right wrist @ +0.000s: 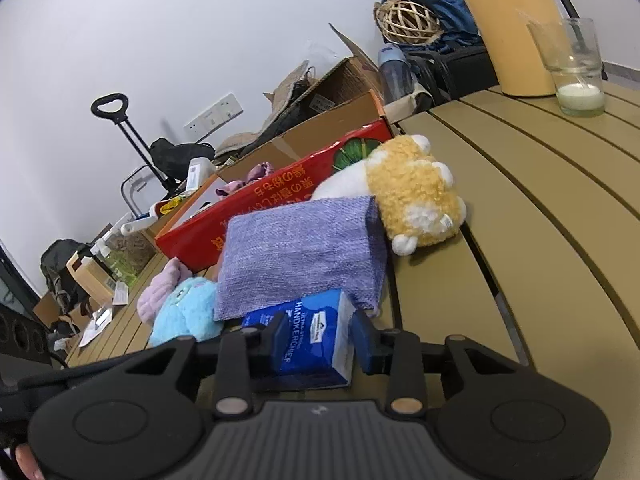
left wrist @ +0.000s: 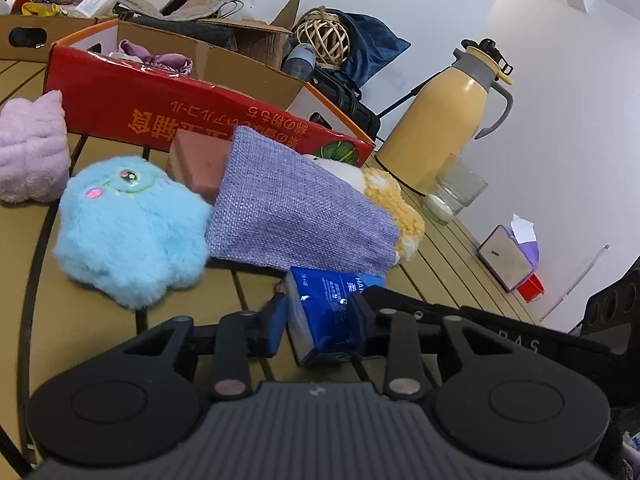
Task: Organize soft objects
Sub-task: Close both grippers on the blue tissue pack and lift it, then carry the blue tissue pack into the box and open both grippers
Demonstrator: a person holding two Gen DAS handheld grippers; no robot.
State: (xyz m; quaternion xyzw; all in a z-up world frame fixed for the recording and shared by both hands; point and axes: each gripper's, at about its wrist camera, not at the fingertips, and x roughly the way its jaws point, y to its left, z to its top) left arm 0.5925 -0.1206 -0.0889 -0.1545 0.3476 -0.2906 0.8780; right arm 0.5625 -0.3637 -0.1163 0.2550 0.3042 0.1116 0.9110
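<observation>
**Both claws on the blue tissue pack**

Here, nearest the cameras, a blue handkerchief tissue pack (left wrist: 326,316) (right wrist: 316,340) lies on the slatted tan desk (right wrist: 520,240). It is a soft plastic-wrapped packet with white print; the word "HANDKERCHIEF" reads on it in the right wrist view. The left claw (left wrist: 318,322) has its blue pads pressed on either side of the pack, so it is clamped on it. The right claw (right wrist: 322,340) also stands around a blue pack of the same look, its pads against the sides; whether both claws grip one and the same pack cannot be told.

Just beyond the pack lies a purple woven pouch (left wrist: 300,204) (right wrist: 300,252), its near edge over the pack's far end. To its left sits a fluffy light-blue plush toy (left wrist: 128,228) (right wrist: 186,312), with a pink plush (left wrist: 30,148) further left. A yellow-and-white plush (left wrist: 396,208) (right wrist: 416,204) pokes out from behind the pouch on the right, partly hidden by it. A reddish-brown block (left wrist: 198,168) is tucked behind the pouch's far corner, mostly covered.

To the right of the toys the desk slats are bare up to a drinking glass (left wrist: 456,192) (right wrist: 576,68) with a white layer at its bottom, and a yellow thermos jug (left wrist: 444,116), cut off at the top in the right view.

Behind the toys a red cardboard box (left wrist: 160,108) (right wrist: 280,200) stands open, purple fabric showing inside. Further back are other cardboard boxes, a woven rattan ball (left wrist: 324,36) (right wrist: 408,22) and dark blue cloth against the white wall.
</observation>
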